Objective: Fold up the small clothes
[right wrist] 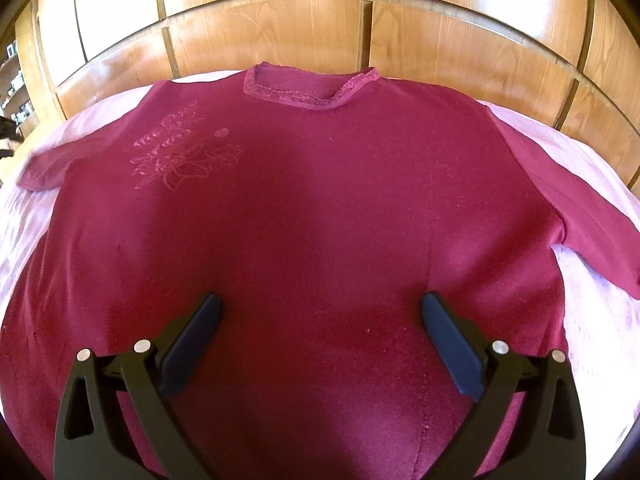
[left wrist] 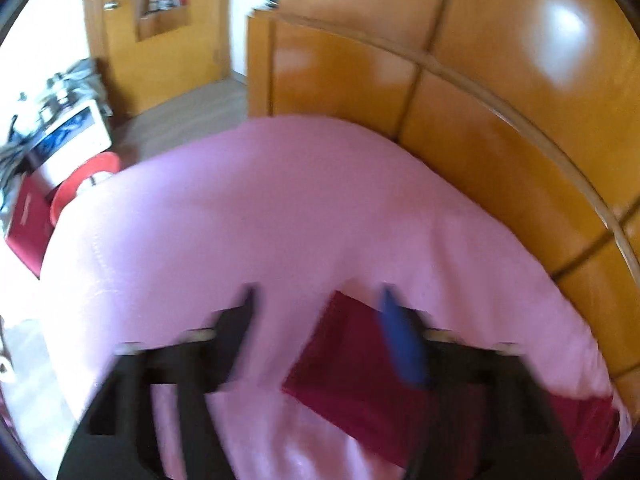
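A dark red T-shirt (right wrist: 312,208) lies spread flat on the pink bed sheet (right wrist: 592,320), neck towards the headboard, both short sleeves out to the sides. A pale flower print sits on its left chest. My right gripper (right wrist: 320,304) is open and empty, hovering over the shirt's lower middle. In the blurred left wrist view, my left gripper (left wrist: 318,292) is open and empty above the pink sheet (left wrist: 260,208), with the end of the shirt's sleeve (left wrist: 352,364) under its right finger.
A wooden panelled headboard (right wrist: 320,36) runs along the far side of the bed. In the left wrist view a wooden cabinet (left wrist: 328,76) stands at the bed's corner, with a red basin (left wrist: 80,184), a red box (left wrist: 28,224) and clutter on the floor at left.
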Demonstrator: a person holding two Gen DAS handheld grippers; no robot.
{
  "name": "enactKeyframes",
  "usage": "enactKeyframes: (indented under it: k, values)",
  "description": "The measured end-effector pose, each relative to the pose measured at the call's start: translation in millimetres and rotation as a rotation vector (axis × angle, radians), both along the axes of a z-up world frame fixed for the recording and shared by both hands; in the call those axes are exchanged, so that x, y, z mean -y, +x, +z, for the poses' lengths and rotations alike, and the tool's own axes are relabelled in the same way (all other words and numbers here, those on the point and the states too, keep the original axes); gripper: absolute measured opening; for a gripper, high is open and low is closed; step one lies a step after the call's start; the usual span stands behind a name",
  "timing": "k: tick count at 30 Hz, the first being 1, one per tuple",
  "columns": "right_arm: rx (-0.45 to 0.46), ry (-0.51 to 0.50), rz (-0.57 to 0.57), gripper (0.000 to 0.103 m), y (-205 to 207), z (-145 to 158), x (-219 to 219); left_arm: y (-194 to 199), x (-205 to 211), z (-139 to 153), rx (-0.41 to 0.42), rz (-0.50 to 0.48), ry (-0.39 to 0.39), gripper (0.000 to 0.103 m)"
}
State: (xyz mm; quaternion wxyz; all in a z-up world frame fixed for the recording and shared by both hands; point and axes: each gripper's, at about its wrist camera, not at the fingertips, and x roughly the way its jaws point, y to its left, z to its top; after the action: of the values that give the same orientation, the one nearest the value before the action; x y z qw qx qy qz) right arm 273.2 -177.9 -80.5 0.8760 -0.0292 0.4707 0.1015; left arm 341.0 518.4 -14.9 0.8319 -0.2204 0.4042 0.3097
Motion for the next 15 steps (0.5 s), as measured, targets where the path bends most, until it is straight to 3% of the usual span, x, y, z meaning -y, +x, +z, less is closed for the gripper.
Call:
enactKeyframes:
  k: [2, 3, 4, 9, 11, 12, 13, 15]
  values:
    - [0.0, 0.001, -0.001, 0.101, 0, 0, 0, -10, -4, -8, 0.029, -0.006, -0.062, 0.081]
    - [0.0, 0.001, -0.001, 0.101, 0, 0, 0, -15, 0, -18, 0.031, -0.027, -0.111, 0.076]
    - [0.0, 0.001, -0.001, 0.101, 0, 0, 0, -20, 3, -26, 0.021, -0.039, -0.127, 0.072]
    - [0.0, 0.001, 0.0, 0.101, 0, 0, 0, -34, 19, -81, -0.029, -0.044, -0.234, 0.07]
    - [0.0, 0.0, 0.0, 0.101, 0, 0, 0, -31, 26, -82, -0.011, -0.048, -0.169, 0.066]
    - [0.0, 0.001, 0.0, 0.101, 0, 0, 0, -25, 26, -81, 0.005, -0.062, -0.154, 0.049]
    - [-0.001, 0.002, -0.001, 0.101, 0, 0, 0, -21, 28, -80, 0.017, -0.068, -0.157, 0.025]
    - [0.0, 0.002, -0.001, 0.101, 0, 0, 0, -19, 27, -84, 0.024, -0.063, -0.187, 0.006]
